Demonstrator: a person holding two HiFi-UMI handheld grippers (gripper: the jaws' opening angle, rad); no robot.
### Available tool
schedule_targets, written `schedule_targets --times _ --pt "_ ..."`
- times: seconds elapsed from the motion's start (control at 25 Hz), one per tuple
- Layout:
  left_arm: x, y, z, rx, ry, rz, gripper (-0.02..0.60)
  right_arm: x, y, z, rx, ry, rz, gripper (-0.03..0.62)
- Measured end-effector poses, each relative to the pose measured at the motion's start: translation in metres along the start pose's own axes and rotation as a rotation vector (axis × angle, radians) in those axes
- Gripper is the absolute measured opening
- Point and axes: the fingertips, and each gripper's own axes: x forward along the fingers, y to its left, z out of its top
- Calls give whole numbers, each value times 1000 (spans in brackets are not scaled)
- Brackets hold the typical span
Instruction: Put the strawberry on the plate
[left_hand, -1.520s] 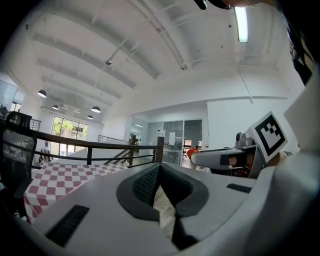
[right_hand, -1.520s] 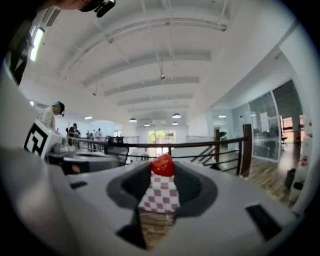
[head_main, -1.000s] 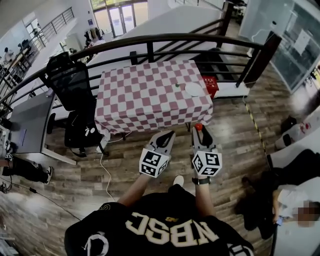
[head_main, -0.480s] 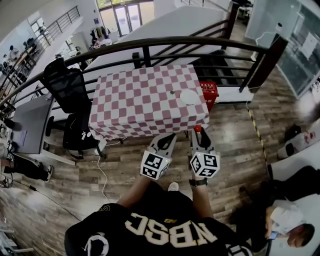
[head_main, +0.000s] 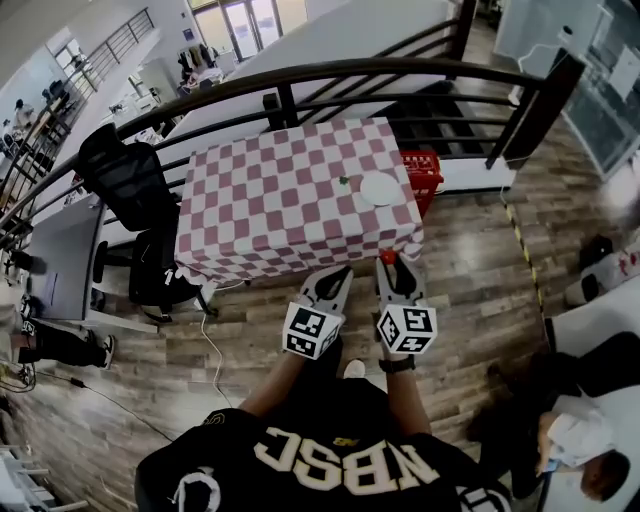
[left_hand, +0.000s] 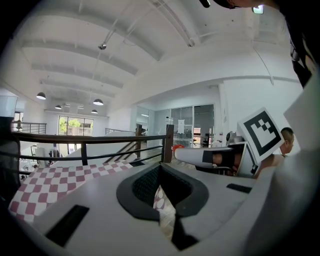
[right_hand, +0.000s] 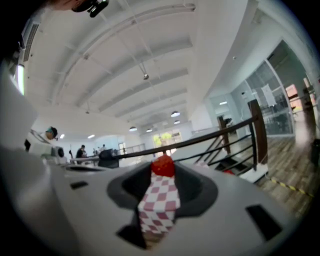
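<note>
- right claw (head_main: 392, 264) clamped on the strawberry (head_main: 387, 257); the red fruit sits pinched at the jaw tips (right_hand: 163, 166).
- left claw (head_main: 338, 272) empty, jaws nearly together with only a thin slit between them.
- both claws hang over the floor (head_main: 470, 250), short of the near edge of the checkered worktop (head_main: 280, 200).
- plate (head_main: 380, 188) lies straight ahead of the right claw, on the worktop's right side; bare.
- right claw is the nearer one; my read is a forward reach.
- small green item (head_main: 344, 181) just left of the plate, can't identify it.
</note>
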Motion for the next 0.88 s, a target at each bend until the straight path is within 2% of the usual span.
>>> schedule_targets --times 0.24,0.56,0.72,0.88 --pt "53 36 8 -20 -12 -54 15 44 -33 9 -22 12 -66 149" --pt "125 113 43 -45 -77 -91 15 134 -57 54 -99 -15 -114 149" --pt "149 147 47 -63 -90 -104 15 173 -59 58 -118 -15 -122 149" --pt "169 177 42 -86 -91 -118 15 199 -60 45 -127 6 -130 149"
